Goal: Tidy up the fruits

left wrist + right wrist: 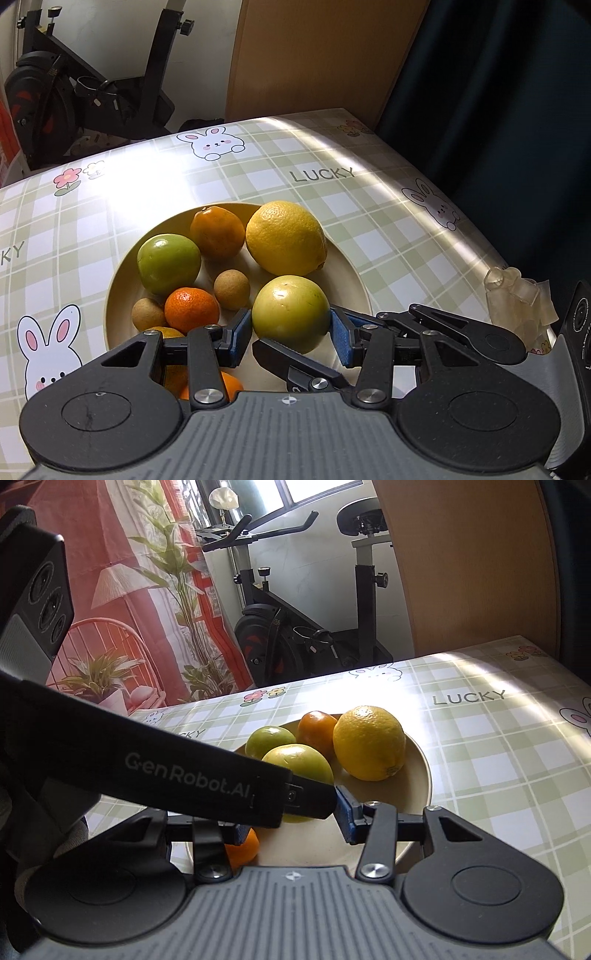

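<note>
A table (369, 206) covered in green check cloth with cartoon rabbits stands before an exercise bike (74, 92). At the centre sits one cream plate (351, 280) of fruit.

At lower centre, the left gripper (290, 334) has its blue pads (338, 334) against both sides of a pale green fruit (291, 310) at the plate's near edge, seemingly clamped. The right gripper (295, 821) is partly apart; the left one hides whether it touches anything.

The fruit looks firm, smooth, fairly heavy and prone to slipping, so it is best held across its widest middle.

Counted:
- one large lemon (286, 238)
- two green fruits, including a darker one (168, 264)
- two small brown fruits (231, 290)
- at least four tangerines (192, 310), some half hidden
</note>
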